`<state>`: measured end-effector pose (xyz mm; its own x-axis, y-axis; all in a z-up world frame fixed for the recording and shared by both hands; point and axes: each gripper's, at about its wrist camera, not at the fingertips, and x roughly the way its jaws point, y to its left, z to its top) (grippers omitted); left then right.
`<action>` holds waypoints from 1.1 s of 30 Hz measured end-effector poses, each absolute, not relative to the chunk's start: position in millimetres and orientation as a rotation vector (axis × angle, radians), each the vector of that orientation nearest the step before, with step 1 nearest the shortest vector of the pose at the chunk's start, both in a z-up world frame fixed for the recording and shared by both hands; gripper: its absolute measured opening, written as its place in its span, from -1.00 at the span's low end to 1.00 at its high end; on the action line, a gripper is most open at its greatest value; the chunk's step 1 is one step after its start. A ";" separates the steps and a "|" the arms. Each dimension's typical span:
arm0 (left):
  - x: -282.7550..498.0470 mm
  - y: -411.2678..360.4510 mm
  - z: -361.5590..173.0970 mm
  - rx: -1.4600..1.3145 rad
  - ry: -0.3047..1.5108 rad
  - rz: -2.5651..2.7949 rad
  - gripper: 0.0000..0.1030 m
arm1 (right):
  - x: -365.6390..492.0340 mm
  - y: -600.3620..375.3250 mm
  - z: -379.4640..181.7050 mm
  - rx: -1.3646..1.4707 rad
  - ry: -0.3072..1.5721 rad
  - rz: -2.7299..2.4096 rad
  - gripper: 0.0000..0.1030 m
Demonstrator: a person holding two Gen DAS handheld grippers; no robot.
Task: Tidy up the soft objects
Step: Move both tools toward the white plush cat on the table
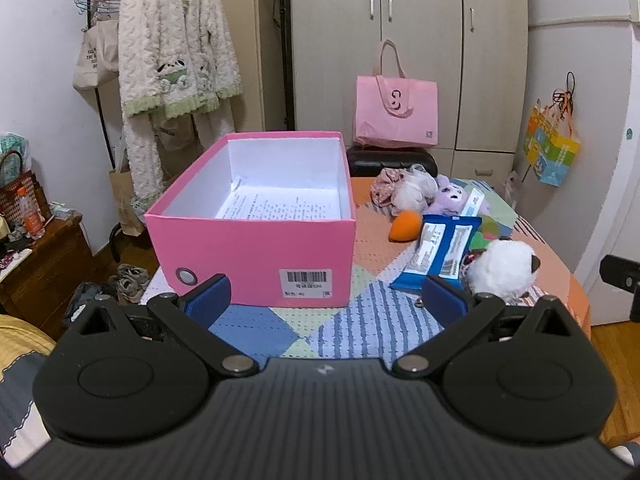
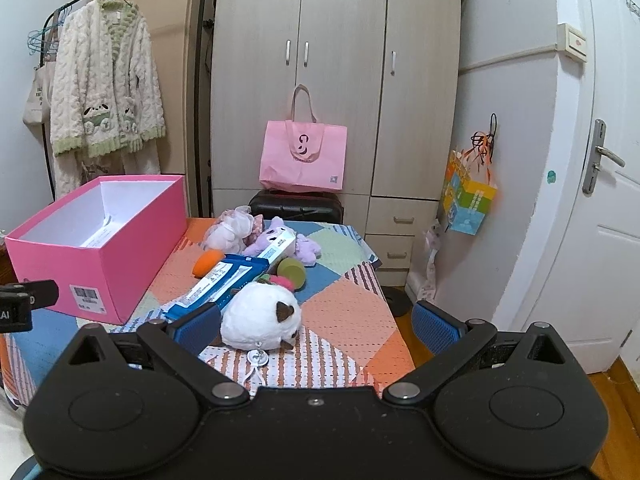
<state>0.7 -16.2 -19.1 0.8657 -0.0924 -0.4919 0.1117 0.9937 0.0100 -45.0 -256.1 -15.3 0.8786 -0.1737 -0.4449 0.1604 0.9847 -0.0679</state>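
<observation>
An open pink box (image 1: pixel 256 248) with white paper inside stands on the patchwork table cover; it also shows at left in the right wrist view (image 2: pixel 104 256). My left gripper (image 1: pixel 326 300) is open and empty just in front of it. A white plush (image 2: pixel 260 316) (image 1: pixel 502 270) lies in front of my right gripper (image 2: pixel 316 330), which is open and empty. Behind the white plush are a blue packet (image 2: pixel 224 284) (image 1: pixel 440 252), an orange sponge (image 2: pixel 208 262) (image 1: pixel 406 226), a purple plush (image 2: pixel 280 242) (image 1: pixel 452 200), a green ball (image 2: pixel 292 270) and a white fluffy toy (image 2: pixel 228 232) (image 1: pixel 412 190).
A pink tote bag (image 2: pixel 304 156) sits on a black stool (image 2: pixel 296 208) before the wardrobe. A robe (image 1: pixel 176 60) hangs on a rack at left. The table's right edge (image 2: pixel 396 320) drops to wooden floor. A door (image 2: pixel 600 200) is at right.
</observation>
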 end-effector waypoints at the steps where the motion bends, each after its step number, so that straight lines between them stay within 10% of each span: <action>1: 1.1 -17.2 -20.7 0.042 0.518 -0.110 1.00 | -44.7 -256.3 -16.2 -0.028 0.467 -0.173 1.00; 33: -3.3 -24.7 -14.4 0.101 0.503 -0.120 1.00 | -58.7 -258.5 -9.3 -0.060 0.443 -0.108 1.00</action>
